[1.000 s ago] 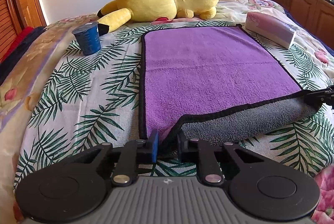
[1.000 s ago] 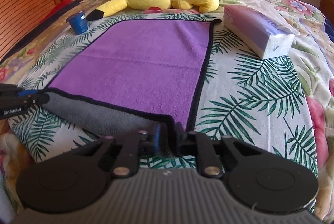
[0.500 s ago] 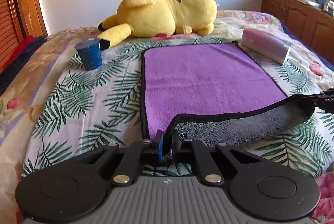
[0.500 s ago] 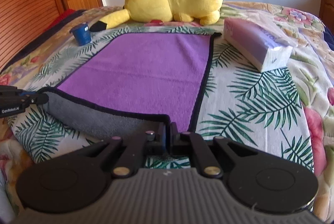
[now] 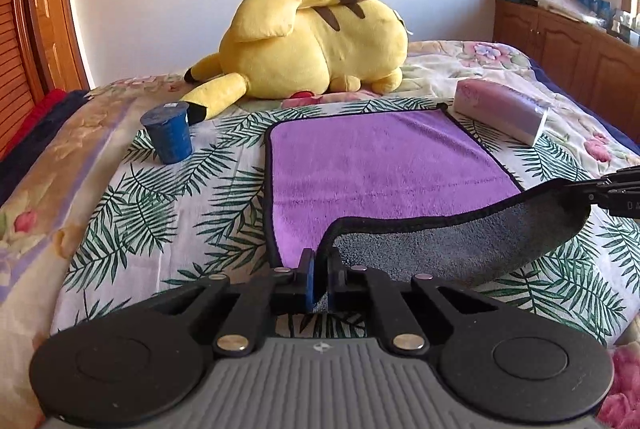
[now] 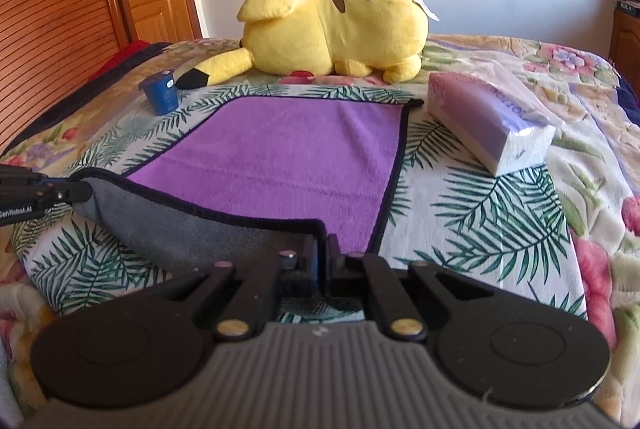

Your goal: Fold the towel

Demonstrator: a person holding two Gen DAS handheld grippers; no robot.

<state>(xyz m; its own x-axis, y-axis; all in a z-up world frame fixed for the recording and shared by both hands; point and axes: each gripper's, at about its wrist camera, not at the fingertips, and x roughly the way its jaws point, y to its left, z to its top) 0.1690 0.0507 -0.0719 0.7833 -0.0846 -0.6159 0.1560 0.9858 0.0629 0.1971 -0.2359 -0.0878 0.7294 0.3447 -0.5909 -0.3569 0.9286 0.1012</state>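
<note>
A purple towel (image 5: 376, 165) with a grey underside and black edging lies on the bed, also in the right wrist view (image 6: 288, 157). My left gripper (image 5: 320, 265) is shut on the near left corner. My right gripper (image 6: 322, 249) is shut on the near right corner. Both corners are raised off the bed, so the near edge hangs between them and shows its grey side (image 5: 460, 245). The far half lies flat. Each gripper shows at the edge of the other's view: the right gripper (image 5: 616, 189), the left gripper (image 6: 36, 193).
A yellow plush toy (image 5: 316, 45) lies beyond the towel's far edge. A blue cup (image 5: 170, 135) stands to the left of the towel. A tissue pack (image 5: 504, 107) lies at its far right corner. A wooden cabinet (image 5: 576, 45) stands right of the bed.
Both grippers have lifted the near corners higher and carried them forward. More of the grey underside shows and the near edge curls over the purple side.
</note>
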